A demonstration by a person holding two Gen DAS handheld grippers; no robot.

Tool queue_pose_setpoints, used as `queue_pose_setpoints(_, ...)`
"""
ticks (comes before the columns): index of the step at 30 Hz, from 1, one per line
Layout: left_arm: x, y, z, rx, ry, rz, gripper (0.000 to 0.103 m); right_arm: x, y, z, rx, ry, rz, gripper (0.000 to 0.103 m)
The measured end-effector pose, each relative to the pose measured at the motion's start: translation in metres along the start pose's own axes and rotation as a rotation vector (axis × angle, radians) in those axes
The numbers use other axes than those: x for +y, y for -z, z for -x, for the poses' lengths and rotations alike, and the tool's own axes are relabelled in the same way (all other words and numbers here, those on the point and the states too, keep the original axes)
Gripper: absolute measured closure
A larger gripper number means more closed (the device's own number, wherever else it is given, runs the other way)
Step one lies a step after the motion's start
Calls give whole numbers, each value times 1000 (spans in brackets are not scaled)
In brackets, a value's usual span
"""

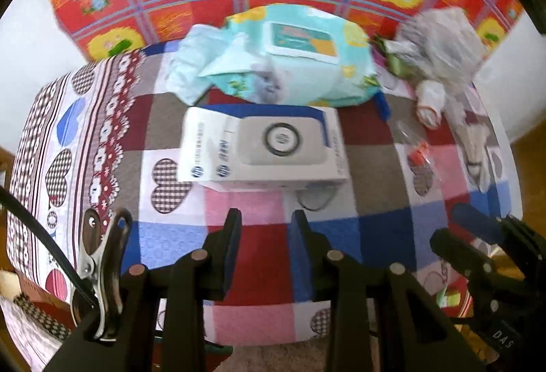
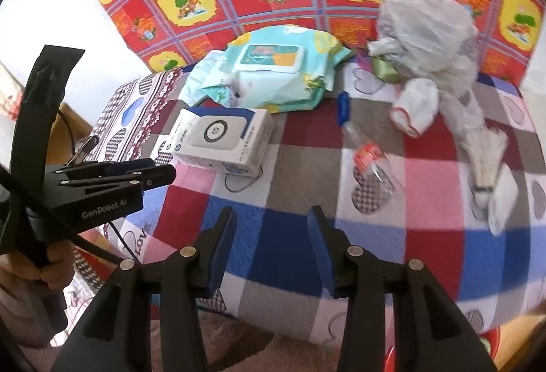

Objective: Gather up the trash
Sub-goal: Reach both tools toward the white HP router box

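Showing its round HP logo twice on one end, one white box (image 1: 262, 147) is lying near the middle of the checked quilt (image 1: 266, 252) with hearts. One blue-green wipes pack (image 1: 300, 65) with a white flip lid is touching the box at its 12 o'clock side. At 2 o'clock from the box, one white plastic bag (image 2: 426, 31) is sitting, with one small white cloth with a red edge (image 2: 414, 106) just beside it. One clear plastic wrapper with a red label (image 2: 372, 160), a bit of trash, is lying at 3 o'clock from the box, well apart from it. One small blue piece (image 2: 342, 107) is lying between the wipes and the wrapper. The left gripper (image 1: 266, 228) is hanging over the quilt at 6 o'clock from the box, its fingers narrow and holding nothing. The right gripper (image 2: 271, 228) is hanging over the blue and white squares, its fingers a bit wider and holding nothing too. White letters on the left gripper's side are reading "GenRobot.AI". One word, "LOVE", is showing on the quilt's edge.
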State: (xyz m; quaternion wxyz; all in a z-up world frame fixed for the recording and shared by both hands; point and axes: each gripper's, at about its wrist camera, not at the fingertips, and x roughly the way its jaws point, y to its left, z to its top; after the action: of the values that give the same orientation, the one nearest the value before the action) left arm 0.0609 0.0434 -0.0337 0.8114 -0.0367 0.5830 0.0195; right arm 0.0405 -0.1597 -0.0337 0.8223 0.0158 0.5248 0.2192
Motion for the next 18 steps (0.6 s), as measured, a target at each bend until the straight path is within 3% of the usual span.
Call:
queue_pose_setpoints(7, 35, -23, -19, 26, -42, 71, 68, 7, -21, -29, 25, -36, -10, 56)
queue_pose_setpoints(18, 70, -50, -48, 62, 2, 81, 53, 13, -47, -66, 58, -46, -84, 56)
